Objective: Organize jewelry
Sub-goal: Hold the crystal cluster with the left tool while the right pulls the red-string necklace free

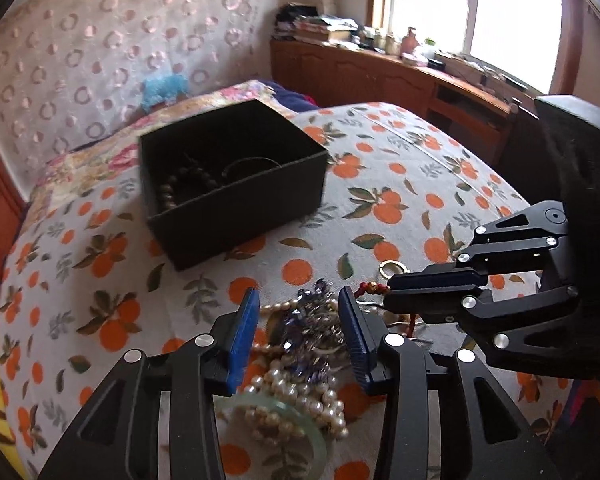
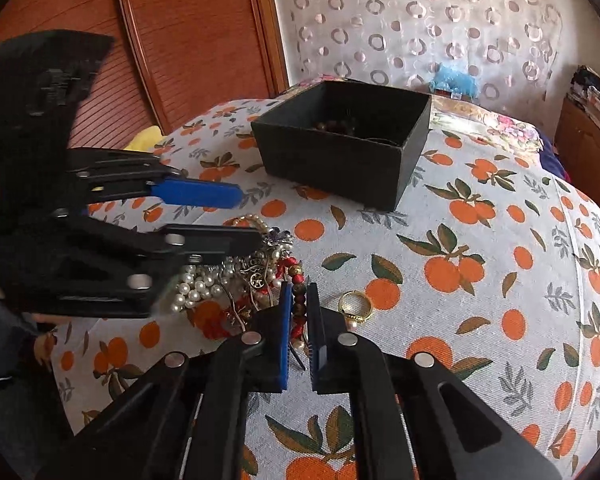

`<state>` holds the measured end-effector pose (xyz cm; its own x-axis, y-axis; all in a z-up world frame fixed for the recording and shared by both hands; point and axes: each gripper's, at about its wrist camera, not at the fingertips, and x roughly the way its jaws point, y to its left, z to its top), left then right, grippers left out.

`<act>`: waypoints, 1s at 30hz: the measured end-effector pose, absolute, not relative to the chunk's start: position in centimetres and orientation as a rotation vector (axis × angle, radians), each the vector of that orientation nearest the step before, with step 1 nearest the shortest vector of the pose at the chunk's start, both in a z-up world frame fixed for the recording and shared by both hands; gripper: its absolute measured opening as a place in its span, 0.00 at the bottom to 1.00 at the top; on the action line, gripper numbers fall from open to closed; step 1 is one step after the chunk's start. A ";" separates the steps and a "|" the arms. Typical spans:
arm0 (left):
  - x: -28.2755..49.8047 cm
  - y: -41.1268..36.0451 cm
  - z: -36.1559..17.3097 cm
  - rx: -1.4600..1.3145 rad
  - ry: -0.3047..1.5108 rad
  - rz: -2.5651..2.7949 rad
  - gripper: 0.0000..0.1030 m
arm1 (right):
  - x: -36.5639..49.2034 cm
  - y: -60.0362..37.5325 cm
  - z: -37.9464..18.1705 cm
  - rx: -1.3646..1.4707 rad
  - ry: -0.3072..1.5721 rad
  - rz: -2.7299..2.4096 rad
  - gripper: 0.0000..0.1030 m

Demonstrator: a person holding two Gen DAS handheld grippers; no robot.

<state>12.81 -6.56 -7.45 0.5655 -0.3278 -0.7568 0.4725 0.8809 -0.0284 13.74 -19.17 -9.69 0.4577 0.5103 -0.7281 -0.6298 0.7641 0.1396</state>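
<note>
A bed covered in an orange-print sheet [image 2: 480, 240] fills both views, with a patterned curtain and a wooden door behind it and a cluttered windowsill off to one side. Far across the sheet sits an open black box [image 1: 236, 196], and inside it lie a dark beaded bracelet [image 1: 184, 186] and what looks like a thin bangle [image 1: 252, 164], so at least two pieces seem already sorted.

Most of the work is left, I judge. A tangled pile of jewelry [image 2: 236, 280] lies near the cameras: pearl strands [image 1: 300, 404], a purple crystal piece [image 1: 312, 320], red cord with beads, and a clear glass bangle [image 1: 296, 412] at the nearest edge. A gold ring [image 2: 354, 306] lies just right of the pile, on its own.

The left gripper [image 1: 298, 336] hangs over the pile with its blue pads apart, the purple piece and pearls between them but not pressed (nothing is lifted). The right gripper [image 2: 300, 320] has its tongs nearly together around a string of dark and red beads [image 2: 299, 300] at the pile's right edge; whether the pads truly pinch it I cannot tell, since a thin gap shows on either side.

The knotted strands will likely drag neighbours along when one is pulled.
</note>
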 end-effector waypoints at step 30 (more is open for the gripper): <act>13.7 -4.3 -7.1 0.146 0.807 -0.354 0.17 | 11.0 -25.9 -6.7 -0.162 0.711 0.537 0.08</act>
<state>13.71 -4.26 -7.06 0.6369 -0.2541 -0.7279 0.3639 0.9314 -0.0067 10.97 -25.92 -6.68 0.6292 0.4131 -0.6583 -0.5204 0.8531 0.0379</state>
